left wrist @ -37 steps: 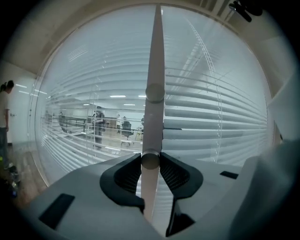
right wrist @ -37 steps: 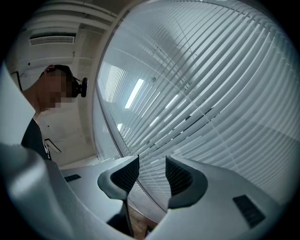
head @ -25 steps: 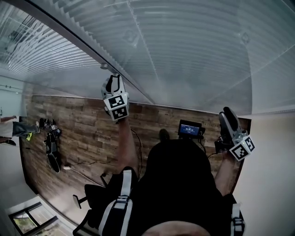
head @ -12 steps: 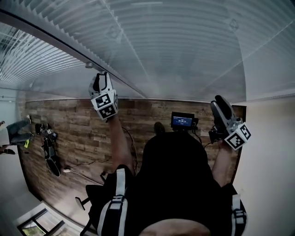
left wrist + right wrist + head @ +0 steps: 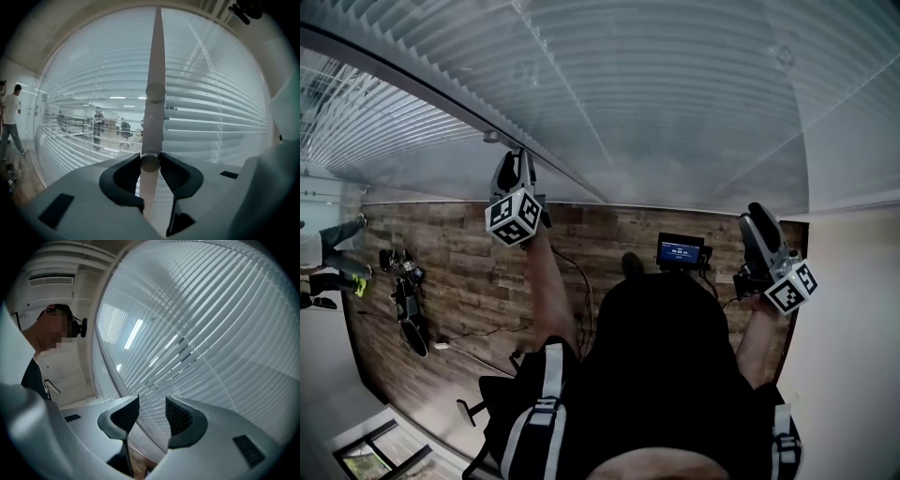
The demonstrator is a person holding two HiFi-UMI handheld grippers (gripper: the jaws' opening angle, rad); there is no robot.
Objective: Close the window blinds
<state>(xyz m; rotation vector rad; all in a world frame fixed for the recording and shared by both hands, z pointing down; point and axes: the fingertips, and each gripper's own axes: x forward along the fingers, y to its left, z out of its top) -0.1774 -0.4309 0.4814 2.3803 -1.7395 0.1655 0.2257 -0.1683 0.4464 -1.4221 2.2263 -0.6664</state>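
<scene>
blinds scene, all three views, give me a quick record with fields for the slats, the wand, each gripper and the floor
blinds: white slats, lowered; gaps left of the wand show a room beyond
wand: pale rod hanging in front of the slats
left gripper: fingers closed on the wand
right gripper: fingers apart, nothing between them, facing the slats
floor: wood planks, a small lit screen on it

The blinds (image 5: pixel 675 94) are white in fine parallel slat stripes, the wand (image 5: pixel 154 70) pale beige, and the floor (image 5: pixel 469 272) brown wood planks with mottled grain.
</scene>
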